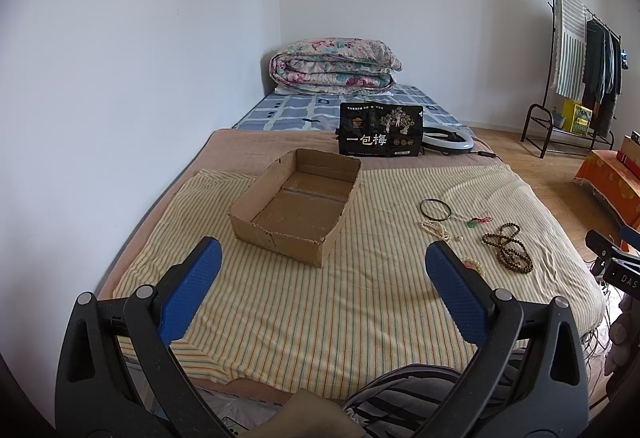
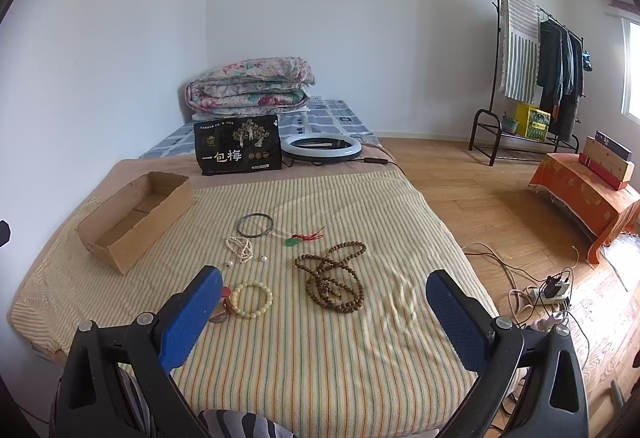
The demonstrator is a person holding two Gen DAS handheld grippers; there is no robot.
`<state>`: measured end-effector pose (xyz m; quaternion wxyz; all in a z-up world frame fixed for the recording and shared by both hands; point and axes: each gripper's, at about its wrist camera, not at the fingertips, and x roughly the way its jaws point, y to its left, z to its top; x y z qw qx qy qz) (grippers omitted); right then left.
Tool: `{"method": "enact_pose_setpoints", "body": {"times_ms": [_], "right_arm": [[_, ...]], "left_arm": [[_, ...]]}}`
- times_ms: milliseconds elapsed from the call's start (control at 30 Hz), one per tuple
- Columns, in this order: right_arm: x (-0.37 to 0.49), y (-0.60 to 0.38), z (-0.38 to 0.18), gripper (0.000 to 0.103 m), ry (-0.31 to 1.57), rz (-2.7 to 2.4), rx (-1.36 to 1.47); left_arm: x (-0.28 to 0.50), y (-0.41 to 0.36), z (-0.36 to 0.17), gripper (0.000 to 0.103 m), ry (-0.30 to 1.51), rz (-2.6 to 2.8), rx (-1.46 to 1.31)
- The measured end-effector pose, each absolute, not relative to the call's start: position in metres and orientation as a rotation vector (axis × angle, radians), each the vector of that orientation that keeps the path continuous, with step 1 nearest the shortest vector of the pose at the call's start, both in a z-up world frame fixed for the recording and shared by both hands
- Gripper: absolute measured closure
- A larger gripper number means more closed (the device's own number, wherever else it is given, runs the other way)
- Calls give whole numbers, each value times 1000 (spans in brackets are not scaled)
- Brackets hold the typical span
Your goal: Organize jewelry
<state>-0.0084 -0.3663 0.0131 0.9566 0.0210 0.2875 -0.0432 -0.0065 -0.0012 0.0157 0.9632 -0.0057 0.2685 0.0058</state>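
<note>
An open cardboard box (image 1: 296, 206) (image 2: 136, 218) sits on a striped cloth on the bed and holds nothing. To its right lie a dark bangle (image 2: 255, 225) (image 1: 436, 209), a white pearl strand (image 2: 240, 250) (image 1: 436, 230), a green pendant on red cord (image 2: 294, 240) (image 1: 476, 222), a long brown bead necklace (image 2: 334, 278) (image 1: 508, 246) and a cream bead bracelet (image 2: 252, 300). My left gripper (image 1: 322, 262) hovers open in front of the box. Above the cloth near the brown beads, my right gripper (image 2: 324, 292) is open and holds nothing.
A black snack bag (image 1: 380, 134) (image 2: 238, 144) and a ring light (image 2: 320, 148) stand behind the cloth, with a folded quilt (image 1: 332, 66) at the bed's far end. Right of the bed are wooden floor, cables with a power strip (image 2: 552, 294), a clothes rack (image 2: 532, 78) and an orange-covered low table (image 2: 588, 194).
</note>
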Motion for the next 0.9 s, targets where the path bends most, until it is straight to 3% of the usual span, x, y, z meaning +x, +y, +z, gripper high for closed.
{"method": "enact_pose_setpoints", "body": {"times_ms": [900], "right_arm": [[-8, -366, 13, 0, 582, -89, 43]], "left_arm": [[-7, -9, 20, 0, 532, 4, -8]]}}
